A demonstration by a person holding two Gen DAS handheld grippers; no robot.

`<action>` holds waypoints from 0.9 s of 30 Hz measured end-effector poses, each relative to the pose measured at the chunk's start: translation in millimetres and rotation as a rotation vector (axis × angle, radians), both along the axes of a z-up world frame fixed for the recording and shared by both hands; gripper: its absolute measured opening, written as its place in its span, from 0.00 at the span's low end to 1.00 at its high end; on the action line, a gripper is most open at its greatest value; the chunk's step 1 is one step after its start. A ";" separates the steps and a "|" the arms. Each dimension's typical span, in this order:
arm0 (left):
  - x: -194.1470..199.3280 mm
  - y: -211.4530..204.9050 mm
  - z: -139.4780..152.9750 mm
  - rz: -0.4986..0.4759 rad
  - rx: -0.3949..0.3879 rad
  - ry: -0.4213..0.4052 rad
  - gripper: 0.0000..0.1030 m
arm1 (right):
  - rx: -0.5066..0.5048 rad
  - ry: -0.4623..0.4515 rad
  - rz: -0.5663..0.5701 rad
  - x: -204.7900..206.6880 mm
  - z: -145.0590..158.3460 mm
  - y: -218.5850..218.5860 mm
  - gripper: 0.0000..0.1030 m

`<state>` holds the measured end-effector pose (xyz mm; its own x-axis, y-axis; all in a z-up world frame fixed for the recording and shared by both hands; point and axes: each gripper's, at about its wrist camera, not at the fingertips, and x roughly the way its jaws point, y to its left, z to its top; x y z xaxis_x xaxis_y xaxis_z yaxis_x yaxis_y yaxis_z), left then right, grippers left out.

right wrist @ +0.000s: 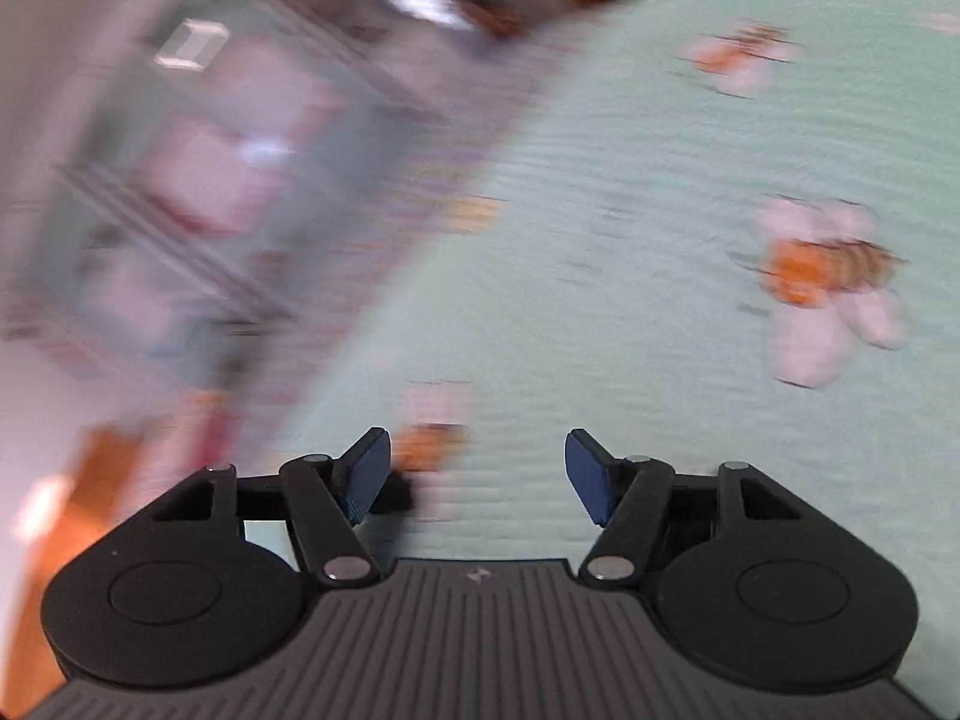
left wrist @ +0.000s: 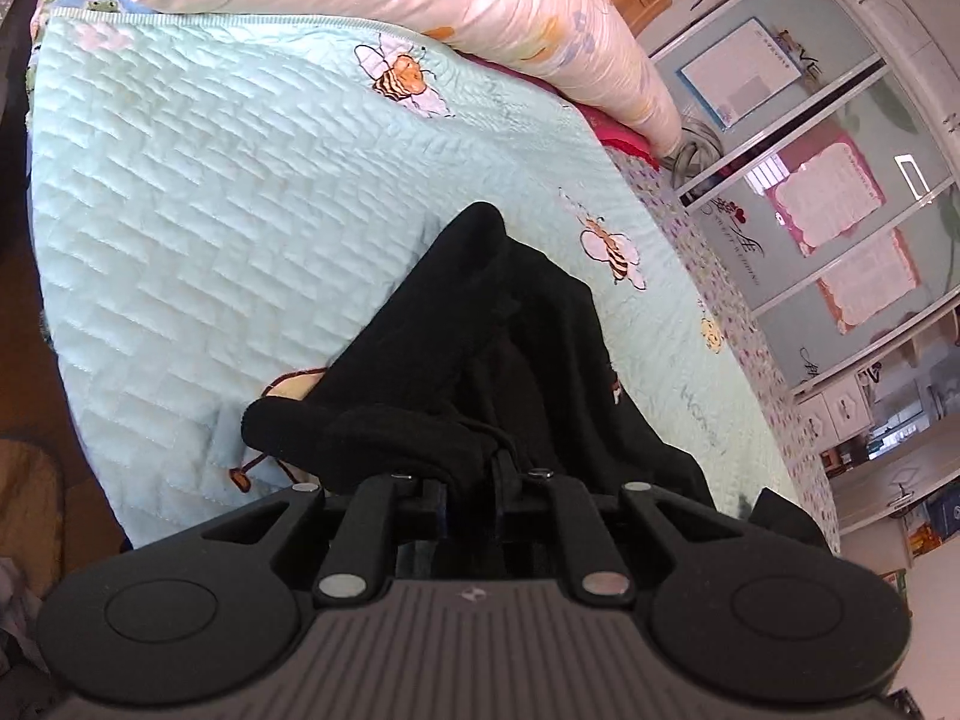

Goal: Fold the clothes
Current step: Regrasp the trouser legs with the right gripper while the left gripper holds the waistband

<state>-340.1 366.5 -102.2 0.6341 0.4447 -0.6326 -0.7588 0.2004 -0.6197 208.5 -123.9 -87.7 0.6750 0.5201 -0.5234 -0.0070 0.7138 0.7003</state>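
A black garment (left wrist: 480, 336) lies bunched on the pale green quilted bed cover (left wrist: 210, 180), stretching from the middle of the left wrist view down to my left gripper (left wrist: 471, 480). That gripper is shut on a fold of the black cloth, which drapes over its fingertips and hides them. In the blurred right wrist view my right gripper (right wrist: 477, 474) stands open above the bed cover (right wrist: 630, 210), its blue pads (right wrist: 591, 480) wide apart with nothing between them. The garment does not show in that view.
A rolled floral duvet (left wrist: 480, 6) lies along the far side of the bed. Mirrored wardrobe doors (left wrist: 840, 180) stand to the right beyond the bed's edge. Bee prints (left wrist: 402, 75) dot the cover. Brown floor (left wrist: 24, 468) shows at the left.
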 end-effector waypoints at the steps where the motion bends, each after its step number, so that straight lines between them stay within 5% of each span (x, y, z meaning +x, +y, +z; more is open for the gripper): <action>1: -0.4 0.1 -2.4 -0.001 -0.006 0.003 0.12 | -0.020 0.022 -0.008 0.2 -3.1 1.0 0.63; 8: -1.3 2.0 -24.8 -0.014 -0.040 0.030 0.21 | 0.068 0.062 0.000 -90.3 -73.6 -65.5 0.62; 12: 4.9 0.7 -28.5 -0.012 -0.053 0.038 0.21 | 0.185 0.137 0.054 -91.0 -101.6 -54.6 0.57; 14: 5.0 -1.0 -26.4 -0.013 -0.051 0.040 0.17 | 0.166 0.181 0.068 -78.7 -108.1 -37.6 0.28; 15: 0.5 -3.2 -19.8 -0.014 -0.030 0.026 0.08 | 0.141 0.198 0.062 -74.9 -108.6 -30.1 0.00; 17: -8.9 -7.7 -6.0 -0.016 0.014 -0.005 0.04 | 0.087 0.182 0.026 -80.8 -96.5 -23.5 0.01; 22: -19.5 -9.5 26.0 -0.008 0.092 -0.074 0.03 | 0.066 -0.050 0.020 -126.8 -10.8 -23.5 0.01; 27: -7.7 3.2 35.6 0.034 0.071 -0.104 0.03 | -0.060 -0.021 0.014 -84.6 49.7 22.7 0.12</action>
